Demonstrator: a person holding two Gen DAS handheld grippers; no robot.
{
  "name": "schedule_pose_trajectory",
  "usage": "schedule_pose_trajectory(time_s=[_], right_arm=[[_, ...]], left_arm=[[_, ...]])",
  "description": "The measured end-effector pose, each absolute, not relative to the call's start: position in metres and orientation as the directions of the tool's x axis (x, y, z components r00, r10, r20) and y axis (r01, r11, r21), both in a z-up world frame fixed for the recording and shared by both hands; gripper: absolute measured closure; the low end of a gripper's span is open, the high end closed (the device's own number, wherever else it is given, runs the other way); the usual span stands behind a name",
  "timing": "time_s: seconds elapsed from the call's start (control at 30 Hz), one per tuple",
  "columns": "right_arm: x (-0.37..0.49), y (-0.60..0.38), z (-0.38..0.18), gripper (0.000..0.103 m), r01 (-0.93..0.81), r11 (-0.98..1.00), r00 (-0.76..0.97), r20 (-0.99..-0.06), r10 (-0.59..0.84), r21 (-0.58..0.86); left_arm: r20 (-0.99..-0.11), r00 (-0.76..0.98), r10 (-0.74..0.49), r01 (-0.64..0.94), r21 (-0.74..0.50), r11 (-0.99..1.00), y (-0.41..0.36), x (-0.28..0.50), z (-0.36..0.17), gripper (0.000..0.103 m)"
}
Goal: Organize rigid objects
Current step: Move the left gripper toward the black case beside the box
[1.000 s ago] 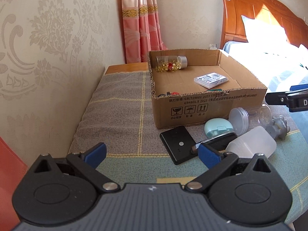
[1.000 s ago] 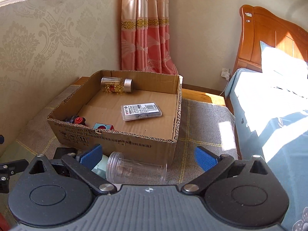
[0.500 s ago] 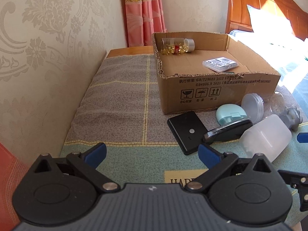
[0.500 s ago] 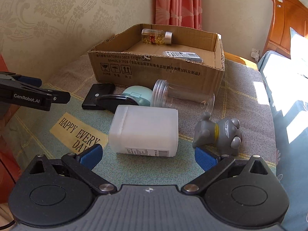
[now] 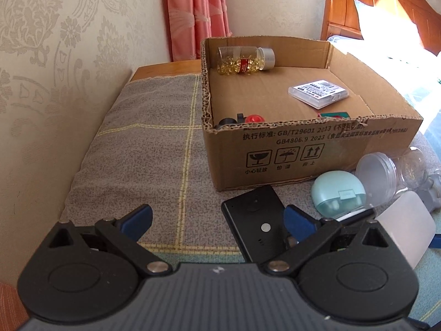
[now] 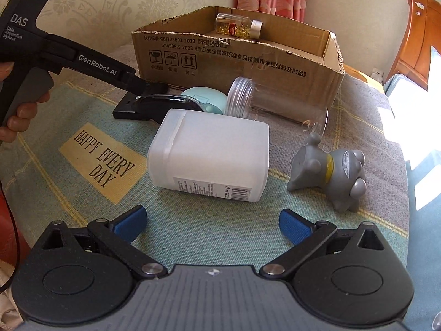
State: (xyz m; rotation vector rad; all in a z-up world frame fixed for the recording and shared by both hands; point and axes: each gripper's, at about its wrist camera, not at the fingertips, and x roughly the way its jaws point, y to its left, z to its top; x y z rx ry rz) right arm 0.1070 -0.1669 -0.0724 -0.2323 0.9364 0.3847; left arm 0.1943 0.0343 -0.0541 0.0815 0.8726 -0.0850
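Right gripper (image 6: 212, 224): jaws spread wide, nothing held, hovering just short of the white plastic bottle (image 6: 209, 157), which lies on its side on the towel (image 6: 193, 220). The grey toy figure (image 6: 330, 171) is seen to the right of the bottle, apart from it.

Left gripper (image 5: 217, 219): jaws likewise wide open and empty; its right finger (image 5: 299, 220) is seen over the near right edge of the black flat device (image 5: 253, 220), contact not determinable. In the right wrist view the left gripper (image 6: 154, 87) reaches in from the left, its tip over the black flat device (image 6: 129, 107).

Beyond the bottle, a dark curved object (image 6: 171, 102), a mint-green case (image 5: 337, 194) and a clear jar (image 6: 275, 102) lying on its side are noted, close against the near wall of the cardboard box (image 5: 317, 143).

Inside the box: a red-and-black item (image 5: 248, 118) at the near left corner, a clear flat case (image 5: 318, 92) right of centre, a capsule bottle (image 5: 245, 59) on its side at the far wall.

Farther still: pink curtain (image 5: 197, 13), wooden headboard (image 5: 386, 8) far right.
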Motion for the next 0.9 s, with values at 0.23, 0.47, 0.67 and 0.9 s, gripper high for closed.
schedule_pose_trajectory(time_s=[0.23, 0.47, 0.67, 0.9], right_arm=[[0.106, -0.169, -0.072, 0.000, -0.424, 0.905, 0.533, -0.815, 0.226, -0.027], [0.108, -0.167, -0.072, 0.000, -0.419, 0.907, 0.529, -0.820, 0.219, -0.028], [0.108, -0.167, -0.072, 0.000, -0.415, 0.909, 0.533, -0.818, 0.217, -0.029], [0.105, -0.169, -0.073, 0.000, -0.406, 0.914, 0.547, -0.808, 0.217, -0.029]], left_arm=[[-0.789, 0.610, -0.068, 0.114, 0.003, 0.993, 0.025, 0.213, -0.074, 0.001], [-0.790, 0.610, -0.065, 0.096, -0.008, 0.995, 0.036, 0.209, -0.077, 0.000], [-0.790, 0.611, -0.043, 0.067, -0.003, 0.998, 0.055, 0.197, -0.077, 0.000], [-0.767, 0.638, -0.068, 0.123, 0.015, 0.992, 0.062, 0.180, -0.076, 0.002]])
